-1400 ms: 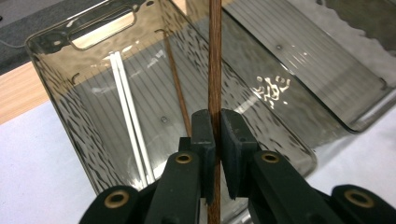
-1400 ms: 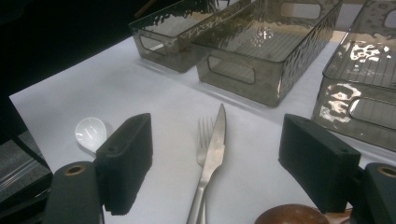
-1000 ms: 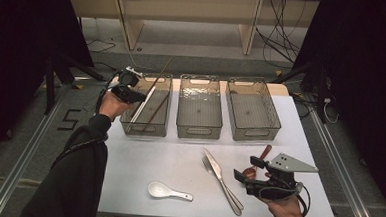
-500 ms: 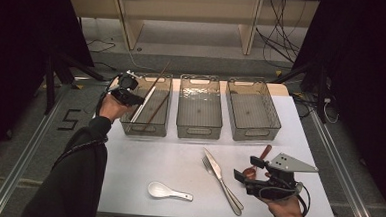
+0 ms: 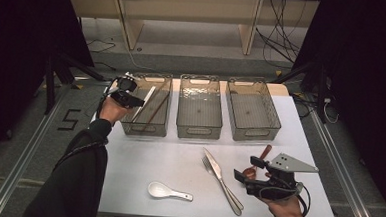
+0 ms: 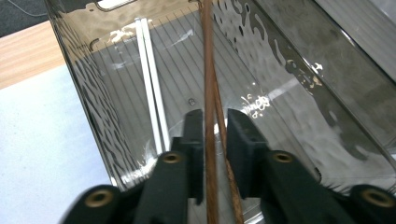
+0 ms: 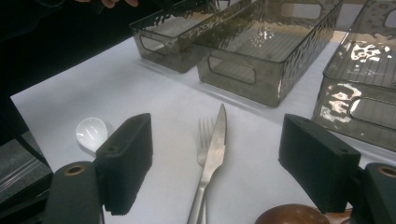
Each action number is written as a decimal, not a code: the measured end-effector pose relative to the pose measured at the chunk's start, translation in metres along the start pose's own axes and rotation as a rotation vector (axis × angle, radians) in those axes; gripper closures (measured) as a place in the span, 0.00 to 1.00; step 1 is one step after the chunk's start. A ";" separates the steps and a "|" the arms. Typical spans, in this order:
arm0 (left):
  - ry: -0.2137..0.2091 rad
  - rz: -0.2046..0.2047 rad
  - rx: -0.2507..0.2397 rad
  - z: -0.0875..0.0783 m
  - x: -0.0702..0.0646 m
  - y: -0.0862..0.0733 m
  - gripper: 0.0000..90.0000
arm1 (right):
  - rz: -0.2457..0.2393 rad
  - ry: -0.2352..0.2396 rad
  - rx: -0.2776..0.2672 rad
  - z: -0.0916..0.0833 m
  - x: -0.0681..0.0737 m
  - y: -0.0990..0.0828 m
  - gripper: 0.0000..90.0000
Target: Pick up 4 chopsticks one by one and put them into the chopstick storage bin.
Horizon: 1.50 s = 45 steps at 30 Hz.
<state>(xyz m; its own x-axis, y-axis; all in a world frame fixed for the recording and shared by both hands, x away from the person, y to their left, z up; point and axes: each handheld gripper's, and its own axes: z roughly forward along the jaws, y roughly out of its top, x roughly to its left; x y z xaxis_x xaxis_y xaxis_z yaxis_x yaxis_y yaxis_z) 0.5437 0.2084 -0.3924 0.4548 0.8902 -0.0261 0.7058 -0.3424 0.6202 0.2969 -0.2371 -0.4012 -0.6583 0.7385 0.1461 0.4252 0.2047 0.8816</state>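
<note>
Easing my left gripper's (image 6: 214,135) jaws apart over the smoky clear-plastic left bin (image 5: 130,126), I free the brown wooden chopsticks (image 6: 208,70) beside the white pair (image 6: 150,79) there, while my right gripper (image 7: 215,161) waits spread wide above the steel knife (image 7: 212,156).
</note>
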 end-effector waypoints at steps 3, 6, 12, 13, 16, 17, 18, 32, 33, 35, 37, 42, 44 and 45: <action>-0.015 -0.003 0.007 -0.004 -0.002 0.000 0.72 | 0.000 0.000 0.000 0.000 0.000 0.000 0.30; -0.029 -0.004 -0.008 -0.010 -0.005 0.000 0.62 | 0.002 -0.001 0.002 0.000 0.000 0.000 0.30; -0.077 -0.010 -0.032 -0.023 -0.012 -0.005 0.47 | 0.001 -0.003 0.003 0.000 0.001 0.000 0.30; -0.089 -0.011 -0.039 -0.026 -0.013 -0.006 0.45 | 0.002 -0.004 0.003 0.000 0.000 0.000 0.30; -0.110 0.004 -0.056 -0.033 -0.019 -0.010 0.42 | -0.002 -0.004 0.004 0.001 0.000 0.000 0.30; -0.116 0.011 -0.064 -0.036 -0.022 -0.011 0.40 | -0.003 -0.003 0.004 0.001 0.000 0.000 0.30; -0.127 0.018 -0.068 -0.039 -0.024 -0.013 0.39 | -0.002 -0.003 0.005 0.001 0.000 0.000 0.30; -0.212 0.046 -0.116 -0.064 -0.043 -0.041 0.32 | -0.002 -0.004 0.005 0.000 0.002 0.000 0.30; -0.215 0.042 -0.122 -0.065 -0.045 -0.043 0.31 | 0.001 -0.005 0.005 0.000 0.001 0.000 0.30; -0.225 0.059 -0.118 -0.067 -0.048 -0.046 0.30 | -0.002 -0.007 0.007 0.000 0.001 0.000 0.30; -0.232 0.068 -0.112 -0.067 -0.053 -0.050 0.30 | -0.002 -0.007 0.007 -0.001 0.002 0.000 0.30; -0.250 0.106 -0.091 -0.067 -0.063 -0.055 0.27 | -0.001 -0.007 0.007 -0.001 0.002 0.000 0.30; -0.256 0.114 -0.093 -0.068 -0.065 -0.057 0.26 | -0.001 -0.007 0.009 0.000 0.001 0.000 0.30; -0.261 0.121 -0.091 -0.067 -0.067 -0.058 0.25 | -0.002 -0.006 0.009 0.000 0.001 0.000 0.30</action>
<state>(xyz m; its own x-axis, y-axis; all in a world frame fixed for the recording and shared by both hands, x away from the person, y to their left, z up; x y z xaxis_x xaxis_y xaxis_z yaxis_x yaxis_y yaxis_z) 0.4357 0.1888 -0.3741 0.6652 0.7332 -0.1412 0.5916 -0.4022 0.6987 0.2958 -0.2362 -0.4012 -0.6552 0.7421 0.1413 0.4297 0.2123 0.8777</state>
